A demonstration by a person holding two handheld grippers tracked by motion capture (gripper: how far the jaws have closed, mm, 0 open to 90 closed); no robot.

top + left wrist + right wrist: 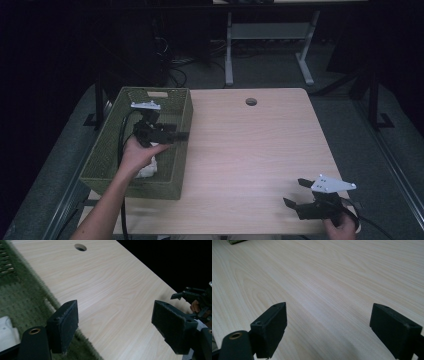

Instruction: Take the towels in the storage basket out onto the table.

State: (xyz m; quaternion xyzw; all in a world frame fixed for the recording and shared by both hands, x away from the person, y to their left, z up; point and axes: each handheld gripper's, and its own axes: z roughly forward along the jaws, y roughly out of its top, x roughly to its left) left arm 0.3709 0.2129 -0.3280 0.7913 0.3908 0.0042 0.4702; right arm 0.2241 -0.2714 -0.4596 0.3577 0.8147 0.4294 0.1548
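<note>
Two grippers, left gripper (pixel 176 135) and right gripper (pixel 296 192), are held wide and empty; the basket (pixel 186 114) rim could be snagged.

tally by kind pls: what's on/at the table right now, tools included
Green basket: 1
White item in the basket, kind unclear: 1
Tools: 2, the left tool over the basket's right rim, open, and the right tool near the table's front right corner, open
Total: 4

Overhead camera faces forward; both tool cameras skim the shared table (pixel 250 150) closely.
</note>
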